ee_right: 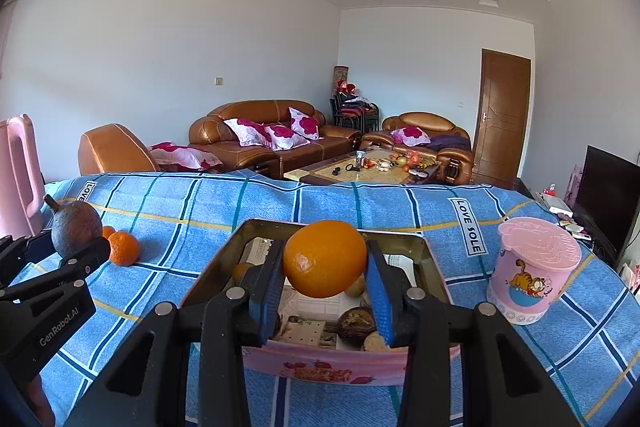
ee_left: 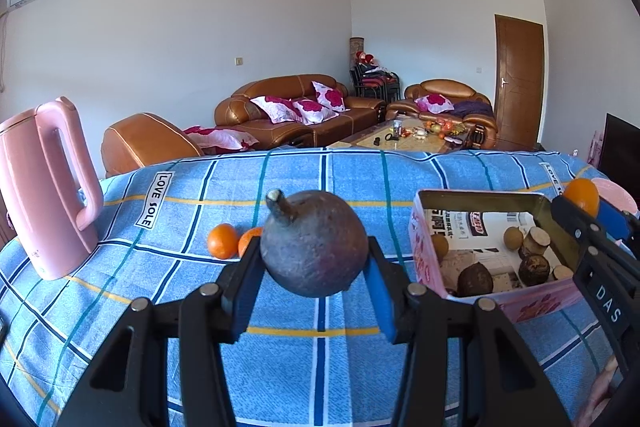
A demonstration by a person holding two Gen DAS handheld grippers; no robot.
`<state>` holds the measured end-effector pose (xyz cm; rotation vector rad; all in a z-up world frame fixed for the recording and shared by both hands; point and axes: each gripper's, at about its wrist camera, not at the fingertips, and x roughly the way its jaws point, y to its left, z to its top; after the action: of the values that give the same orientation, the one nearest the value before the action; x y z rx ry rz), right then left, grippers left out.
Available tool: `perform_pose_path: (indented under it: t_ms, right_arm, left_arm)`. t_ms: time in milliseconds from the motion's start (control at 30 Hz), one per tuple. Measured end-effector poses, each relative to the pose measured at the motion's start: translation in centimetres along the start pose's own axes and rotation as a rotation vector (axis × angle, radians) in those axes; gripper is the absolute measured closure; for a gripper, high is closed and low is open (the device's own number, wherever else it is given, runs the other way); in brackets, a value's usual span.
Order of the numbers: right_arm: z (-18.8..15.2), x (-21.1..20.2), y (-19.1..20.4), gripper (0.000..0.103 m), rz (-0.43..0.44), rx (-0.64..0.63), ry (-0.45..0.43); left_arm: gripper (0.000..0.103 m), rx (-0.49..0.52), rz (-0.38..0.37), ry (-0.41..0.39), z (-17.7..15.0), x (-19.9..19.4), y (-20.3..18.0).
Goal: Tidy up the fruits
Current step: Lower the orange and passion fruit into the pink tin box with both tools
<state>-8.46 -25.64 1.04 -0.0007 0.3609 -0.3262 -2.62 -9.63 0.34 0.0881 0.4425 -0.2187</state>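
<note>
1. The left gripper [ee_left: 314, 263] pinches a dark, rough-skinned round fruit [ee_left: 314, 243] between its blue pads; the fruit's short stalk points up and to the left, and it hangs above the blue checked tablecloth [ee_left: 280, 367]
2. The right gripper [ee_right: 326, 263] is clamped on a large orange [ee_right: 326, 257], one pad on each side, and holds it over the near part of the pink box [ee_right: 320, 367]
3. The pink box is open at the top, lined with printed paper, and stands on the cloth to the right of the left gripper; inside lie several brown fruits [ee_left: 474, 279] and some pale cut pieces
4. Two small tangerines [ee_left: 222, 241] lie touching each other on the cloth, beyond the left gripper and to its left
5. A pink kettle [ee_left: 44, 187] stands upright at the table's far left
6. A pink lidded cup [ee_right: 532, 267] with a cartoon cat stands upright just right of the box, apart from it
</note>
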Motion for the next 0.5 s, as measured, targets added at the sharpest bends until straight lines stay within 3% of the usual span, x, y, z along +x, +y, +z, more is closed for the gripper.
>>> perform_pose_path:
  t_ms: [500]
  right_arm:
    - [0.5, 0.7, -4.4, 0.062, -0.065, 0.032, -0.012]
  left_arm:
    - [0.053, 0.03, -0.071, -0.017, 0.8, 0.4, -5.1]
